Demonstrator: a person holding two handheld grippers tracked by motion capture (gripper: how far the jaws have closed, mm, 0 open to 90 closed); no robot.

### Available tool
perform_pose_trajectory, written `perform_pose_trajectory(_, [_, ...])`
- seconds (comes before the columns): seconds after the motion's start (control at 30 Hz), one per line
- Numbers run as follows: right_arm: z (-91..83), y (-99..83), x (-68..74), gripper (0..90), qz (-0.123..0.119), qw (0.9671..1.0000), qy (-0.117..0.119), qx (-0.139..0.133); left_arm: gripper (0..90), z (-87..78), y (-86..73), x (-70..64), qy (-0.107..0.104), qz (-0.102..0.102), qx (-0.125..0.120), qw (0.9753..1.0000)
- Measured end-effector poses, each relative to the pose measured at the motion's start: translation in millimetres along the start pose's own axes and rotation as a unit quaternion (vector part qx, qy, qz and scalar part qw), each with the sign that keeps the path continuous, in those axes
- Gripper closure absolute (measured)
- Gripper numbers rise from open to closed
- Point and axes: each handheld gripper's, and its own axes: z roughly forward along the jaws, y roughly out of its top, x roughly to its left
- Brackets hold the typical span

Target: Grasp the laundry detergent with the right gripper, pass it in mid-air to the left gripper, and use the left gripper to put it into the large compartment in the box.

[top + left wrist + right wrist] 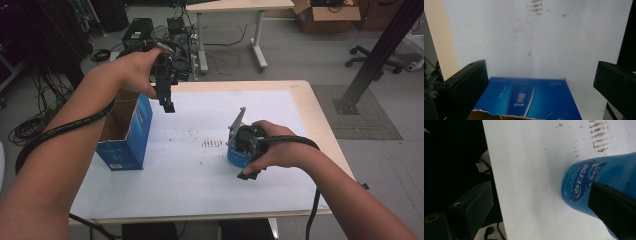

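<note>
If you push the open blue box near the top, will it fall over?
Probably. The blue box stands tall on a narrow end, so a push up high would likely tip it. Its torn cardboard top is open, and it may be fairly empty and light, so it might slide instead. The left gripper hovers open above it.

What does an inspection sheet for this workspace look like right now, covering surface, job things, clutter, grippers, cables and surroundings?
Surface: white sheet on a wooden table, brown smudge marks near its middle.
Job's things: blue bottle lying on the sheet; open blue box at the table's left edge.
Clutter: nothing seen.
Grippers: left gripper raised above the box, jaws wide apart, empty; right gripper low over the bottle, jaws spread, not closed on it.
Cables: black cable along each forearm.
Surroundings: second table, cardboard box, floor wiring, black post.
</note>
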Motion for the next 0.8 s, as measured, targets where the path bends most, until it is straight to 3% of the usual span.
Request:
perform_pose_trajectory(0.3, [2.9,0.8,-0.9,6.0,-0.001,1.0000,0.003,0.006,0.2,2.7,-1.9,-4.2,0.000,0.001,0.002,1.0000])
perform_pose_trajectory(0.53, [3.4,4.2,0.3,6.0,-0.006,1.0000,-0.001,0.007,0.2,3.4,-7.3,-17.9,-0.002,0.001,0.006,1.0000])
perform_pose_trajectory(0.8, [7.4,0.2,2.6,5.9,-0.008,0.9999,0.000,0.009,0.2,2.7,-11.8,-48.2,-0.004,0.013,0.000,0.9999])
